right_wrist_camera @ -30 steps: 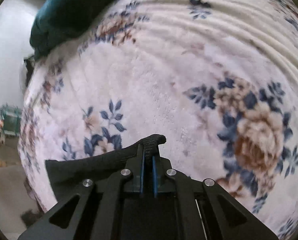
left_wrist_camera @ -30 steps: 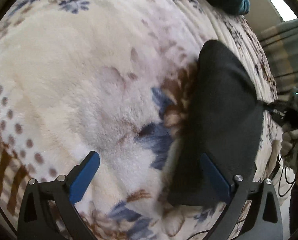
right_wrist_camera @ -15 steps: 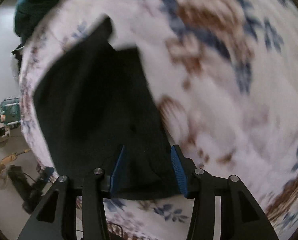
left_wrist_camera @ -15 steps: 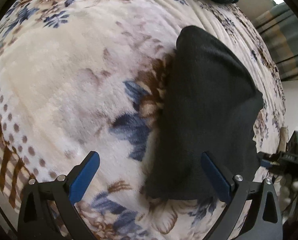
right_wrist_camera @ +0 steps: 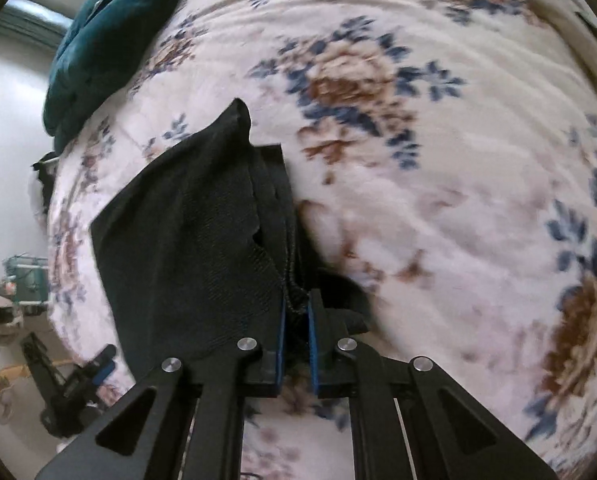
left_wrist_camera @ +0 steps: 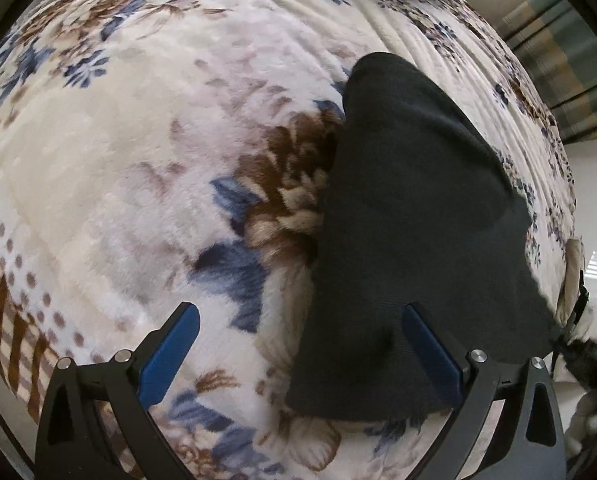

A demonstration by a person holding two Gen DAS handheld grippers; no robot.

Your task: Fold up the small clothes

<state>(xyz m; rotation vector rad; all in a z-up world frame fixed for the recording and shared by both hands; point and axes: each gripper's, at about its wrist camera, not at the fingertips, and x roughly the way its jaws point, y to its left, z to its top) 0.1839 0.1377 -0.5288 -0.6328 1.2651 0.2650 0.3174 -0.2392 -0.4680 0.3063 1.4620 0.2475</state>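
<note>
Left wrist view: the left gripper [left_wrist_camera: 296, 354] is held with jaws spread wide, nothing gripped; the black garment [left_wrist_camera: 410, 216] lies on the blanket [left_wrist_camera: 118, 160] near its right edge.

Right wrist view: the right gripper [right_wrist_camera: 296, 316] is clamped on the garment's bunched edge.

Left claw [left_wrist_camera: 296, 344] agape, right claw [right_wrist_camera: 295, 322] seemingly clamped.

The flowered blanket [left_wrist_camera: 146, 168] on the bed lies bare and flat over most of its width, so a claw can pass there freely. The black garment [left_wrist_camera: 410, 216] covers the part near the bed's side edge. A teal bundle [right_wrist_camera: 98, 48] sits at the far edge and blocks that corner.
</note>
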